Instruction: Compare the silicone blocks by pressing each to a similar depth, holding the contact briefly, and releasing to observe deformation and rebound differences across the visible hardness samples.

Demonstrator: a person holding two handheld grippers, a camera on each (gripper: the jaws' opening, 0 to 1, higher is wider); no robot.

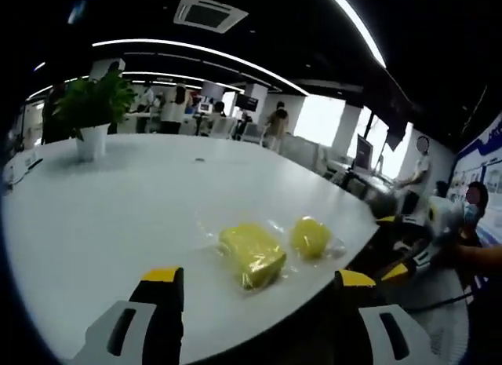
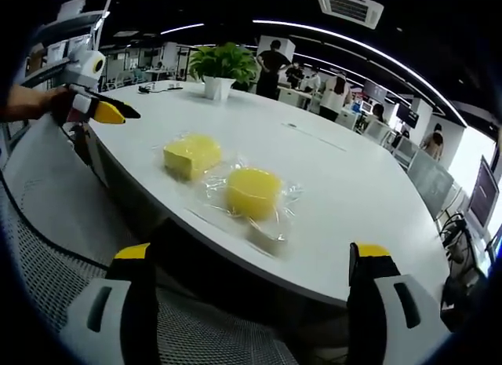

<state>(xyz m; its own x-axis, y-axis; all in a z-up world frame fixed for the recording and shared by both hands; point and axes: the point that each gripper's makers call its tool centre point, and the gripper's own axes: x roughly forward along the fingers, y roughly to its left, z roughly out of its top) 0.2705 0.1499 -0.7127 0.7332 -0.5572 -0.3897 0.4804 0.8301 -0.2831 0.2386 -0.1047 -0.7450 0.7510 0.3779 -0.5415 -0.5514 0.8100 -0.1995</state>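
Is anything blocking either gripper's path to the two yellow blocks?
Nothing visible does. Both yellow blocks lie in clear wrap on bare white table, ahead of the open right gripper and open left gripper.

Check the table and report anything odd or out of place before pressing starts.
Both yellow silicone blocks, the squarish one and the rounder one, sit in clear plastic wrappers near the white table's edge. Pressing would go through the film. Nothing looks spilled or damaged.
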